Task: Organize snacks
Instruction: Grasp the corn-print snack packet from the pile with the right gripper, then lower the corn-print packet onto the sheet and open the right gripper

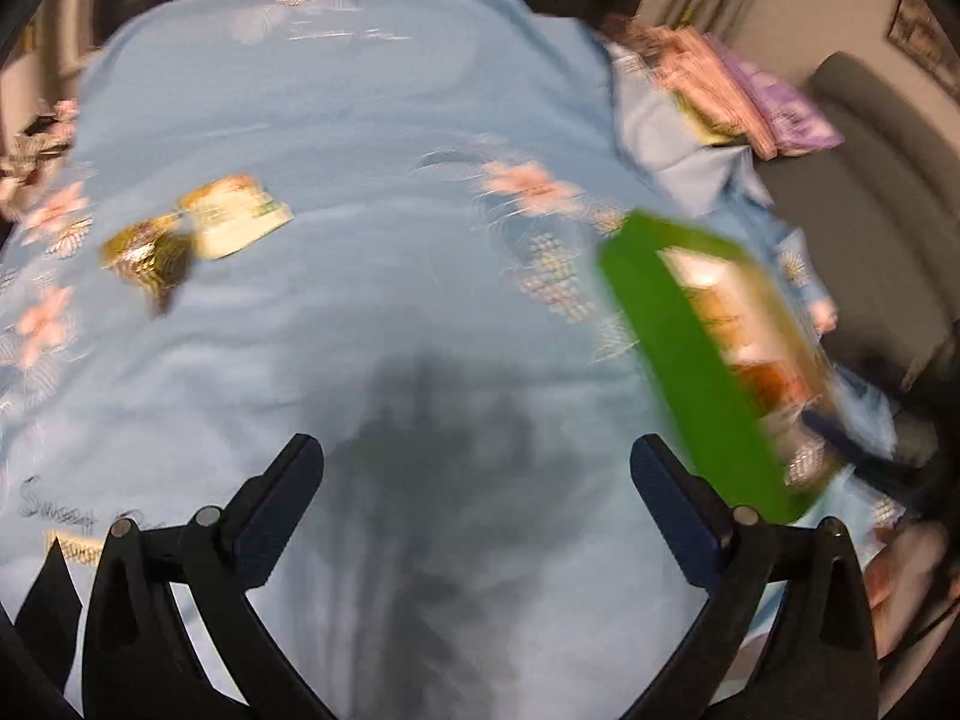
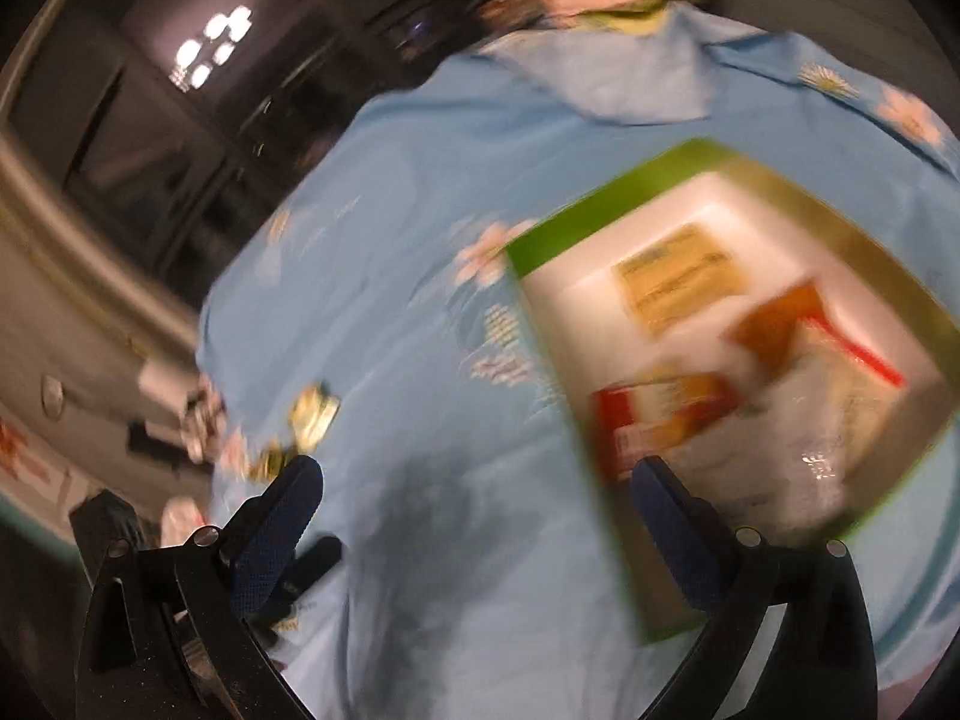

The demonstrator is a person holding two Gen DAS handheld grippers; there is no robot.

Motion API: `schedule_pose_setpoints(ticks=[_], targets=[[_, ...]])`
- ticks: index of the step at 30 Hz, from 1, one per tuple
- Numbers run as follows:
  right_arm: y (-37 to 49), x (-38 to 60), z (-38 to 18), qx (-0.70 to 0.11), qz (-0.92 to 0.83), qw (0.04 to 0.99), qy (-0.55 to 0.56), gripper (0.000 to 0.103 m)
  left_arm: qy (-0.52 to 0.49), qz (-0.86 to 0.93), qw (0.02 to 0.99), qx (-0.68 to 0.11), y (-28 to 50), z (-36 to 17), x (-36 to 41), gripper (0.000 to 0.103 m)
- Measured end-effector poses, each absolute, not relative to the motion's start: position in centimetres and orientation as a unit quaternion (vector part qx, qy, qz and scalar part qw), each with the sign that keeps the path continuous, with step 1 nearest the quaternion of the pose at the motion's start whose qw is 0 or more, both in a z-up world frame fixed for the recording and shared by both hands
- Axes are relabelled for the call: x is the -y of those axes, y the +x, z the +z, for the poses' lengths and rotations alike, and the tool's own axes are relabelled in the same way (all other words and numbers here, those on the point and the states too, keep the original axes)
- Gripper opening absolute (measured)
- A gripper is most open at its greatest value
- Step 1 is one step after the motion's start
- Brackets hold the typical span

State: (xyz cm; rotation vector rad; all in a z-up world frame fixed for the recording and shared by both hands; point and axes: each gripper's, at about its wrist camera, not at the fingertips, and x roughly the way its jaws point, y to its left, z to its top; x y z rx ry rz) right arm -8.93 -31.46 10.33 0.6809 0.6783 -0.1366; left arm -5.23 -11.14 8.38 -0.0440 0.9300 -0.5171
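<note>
left view: spread wide with nothing between its jaws, the left gripper [image 1: 477, 468] hangs over the blue floral sheet [image 1: 336, 120]; two gold snack packets [image 1: 198, 228] lie far left, the green box [image 1: 708, 372] right.
right view: right gripper [image 2: 477, 489] likewise released and empty; the green box [image 2: 732, 360] with snacks inside sits just ahead on the right.

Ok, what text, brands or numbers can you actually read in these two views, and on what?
"Sweet", partly legible script on the blue floral sheet; the rest is cut off.
Green box: snack packets inside, print blurred, unreadable.
Gold packets on the sheet: blurred, unreadable.
Nothing else is readable.
</note>
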Motion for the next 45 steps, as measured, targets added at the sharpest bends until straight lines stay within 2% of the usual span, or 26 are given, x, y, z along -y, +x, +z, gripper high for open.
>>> schedule_pose_setpoints(ticks=[4,8,11,15,19,24,30,34,36,37,38,43,45], targets=[[-5.1,25.8,10.5,-0.364,-0.014,0.891,0.271,0.103,-0.023,-0.191,0.873,-0.448,-6.0,4.8,5.9,0.103],[-1.4,20.2,9.5,-0.413,0.005,0.889,0.197,0.103,-0.034,-0.123,0.853,-0.506,-4.6,1.1,3.4,0.102],[1.7,16.6,9.0,-0.450,0.037,0.880,0.148,0.103,-0.042,-0.136,0.862,-0.487,-4.7,1.8,2.0,0.103],[5.8,14.1,10.0,-0.441,0.041,0.888,0.121,0.103,0.001,-0.104,0.875,-0.474,-4.3,2.7,-0.1,0.102],[10.7,12.2,11.6,-0.428,0.028,0.899,0.086,0.103,-0.051,-0.099,0.868,-0.484,-3.4,2.8,-3.0,0.102],[19.7,10.9,10.0,-0.479,0.037,0.871,0.100,0.103,-0.110,-0.097,0.845,-0.514,-1.6,1.6,-5.5,0.102],[25.5,10.4,5.1,-0.520,0.034,0.840,0.152,0.103,-0.050,-0.072,0.859,-0.504,-1.1,1.8,-5.4,0.102],[27.6,9.1,3.0,-0.534,0.008,0.838,0.112,0.102,-0.044,-0.068,0.856,-0.511,-0.8,1.3,-6.0,0.102],[28.0,8.4,1.9,-0.543,0.001,0.836,0.079,0.089,-0.037,-0.071,0.856,-0.510,-1.1,1.3,-5.8,0.102],[28.0,8.3,1.6,-0.543,-0.003,0.837,0.064,0.060,-0.029,-0.070,0.856,-0.511,-1.3,1.2,-5.6,0.102],[27.7,8.1,1.5,-0.540,-0.007,0.840,0.056,0.048,-0.017,-0.068,0.856,-0.512,-1.3,1.1,-5.3,0.102],[24.6,9.7,2.3,-0.523,0.017,0.846,0.101,0.038,0.017,-0.062,0.859,-0.508,-1.3,0.6,-4.1,0.103],[21.8,10.7,3.3,-0.511,0.046,0.851,0.116,0.036,0.014,-0.065,0.859,-0.508,-1.3,0.6,-4.0,0.103]])
